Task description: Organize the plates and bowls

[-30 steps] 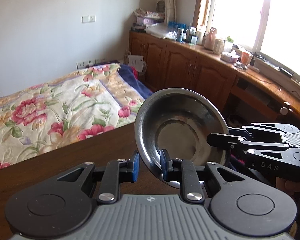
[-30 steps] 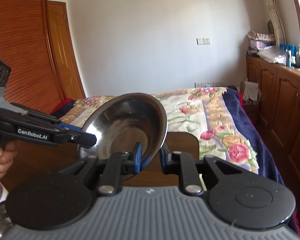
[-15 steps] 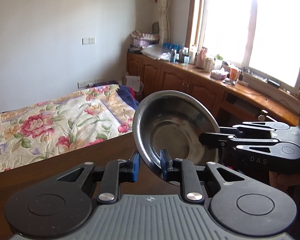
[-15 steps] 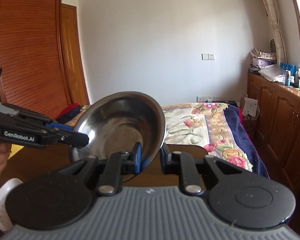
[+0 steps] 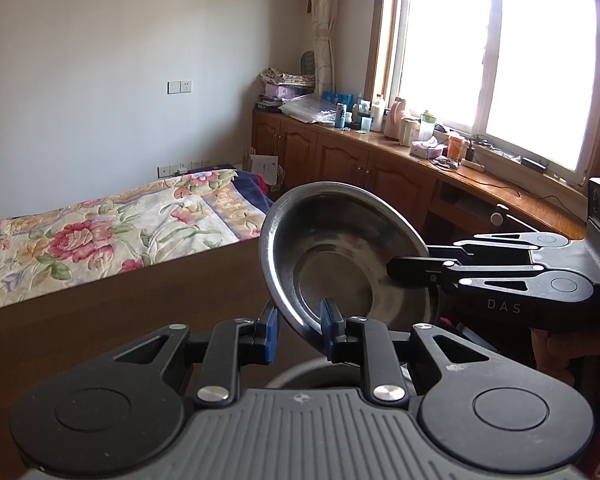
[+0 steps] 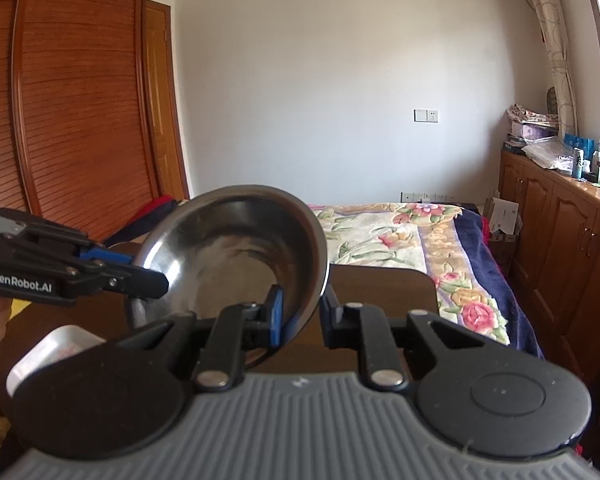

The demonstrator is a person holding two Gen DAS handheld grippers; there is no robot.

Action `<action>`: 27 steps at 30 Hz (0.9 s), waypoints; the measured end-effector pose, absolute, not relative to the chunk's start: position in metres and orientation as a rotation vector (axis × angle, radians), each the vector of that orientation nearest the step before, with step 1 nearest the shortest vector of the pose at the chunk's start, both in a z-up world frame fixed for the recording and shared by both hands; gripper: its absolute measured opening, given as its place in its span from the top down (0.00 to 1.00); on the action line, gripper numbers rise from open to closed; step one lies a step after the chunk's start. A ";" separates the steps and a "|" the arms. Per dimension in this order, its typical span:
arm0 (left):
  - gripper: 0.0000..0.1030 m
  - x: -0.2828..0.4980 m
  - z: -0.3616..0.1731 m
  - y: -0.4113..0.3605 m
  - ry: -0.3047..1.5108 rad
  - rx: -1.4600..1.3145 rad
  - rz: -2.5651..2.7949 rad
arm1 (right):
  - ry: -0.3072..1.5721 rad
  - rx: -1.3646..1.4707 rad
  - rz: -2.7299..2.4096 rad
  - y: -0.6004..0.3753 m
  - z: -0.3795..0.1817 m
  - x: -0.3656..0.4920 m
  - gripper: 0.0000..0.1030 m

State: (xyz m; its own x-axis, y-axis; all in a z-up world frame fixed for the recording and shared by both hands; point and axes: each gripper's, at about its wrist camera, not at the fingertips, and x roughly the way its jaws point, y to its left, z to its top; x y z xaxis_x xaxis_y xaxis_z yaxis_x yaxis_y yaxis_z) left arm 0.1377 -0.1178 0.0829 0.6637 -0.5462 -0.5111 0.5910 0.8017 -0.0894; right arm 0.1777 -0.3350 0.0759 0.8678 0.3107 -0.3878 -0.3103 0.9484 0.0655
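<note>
Steel bowl (image 5: 342,256) tilted in mid-air above brown table (image 5: 100,320), rim pinched by left gripper (image 5: 298,330) and right gripper (image 6: 300,318) from opposite sides; white tray (image 6: 46,354) lower, beside table edge

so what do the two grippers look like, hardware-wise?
Both match: a ribbed grey body, black linkage arms with silver pivot screws, round black discs either side, blue finger pads. The left gripper reads "GenRobot.AI" in white along its side; the right gripper reads "DAS". No cables or sleeves visible.
</note>
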 end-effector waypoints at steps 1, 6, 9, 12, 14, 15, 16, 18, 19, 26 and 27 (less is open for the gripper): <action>0.77 0.135 0.081 -0.116 0.549 0.085 -0.642 | 0.406 0.001 0.327 -0.334 0.075 0.175 0.80; 0.77 0.120 0.075 -0.113 0.549 0.071 -0.636 | 0.408 0.001 0.336 -0.332 0.073 0.164 0.80; 0.76 0.110 0.071 -0.112 0.548 0.064 -0.631 | 0.404 0.006 0.338 -0.330 0.071 0.154 0.80; 0.76 0.100 0.066 -0.111 0.539 0.059 -0.624 | 0.398 0.015 0.343 -0.330 0.068 0.146 0.80; 0.76 0.097 0.059 -0.109 0.553 0.038 -0.616 | 0.391 0.032 0.350 -0.331 0.064 0.143 0.80; 0.76 0.095 0.056 -0.109 0.559 0.034 -0.614 | 0.397 0.044 0.350 -0.331 0.061 0.141 0.81; 0.76 0.092 0.053 -0.108 0.558 0.033 -0.612 | 0.403 0.050 0.350 -0.330 0.058 0.138 0.81; 0.76 0.087 0.048 -0.108 0.561 0.037 -0.611 | 0.404 0.051 0.357 -0.330 0.052 0.134 0.81; 0.76 0.084 0.045 -0.107 0.563 0.044 -0.611 | 0.411 0.052 0.359 -0.329 0.049 0.133 0.81; 0.76 0.071 0.030 -0.106 0.565 0.071 -0.605 | 0.439 0.041 0.361 -0.322 0.034 0.124 0.81; 0.76 0.070 0.029 -0.105 0.567 0.066 -0.605 | 0.441 0.042 0.362 -0.322 0.033 0.124 0.81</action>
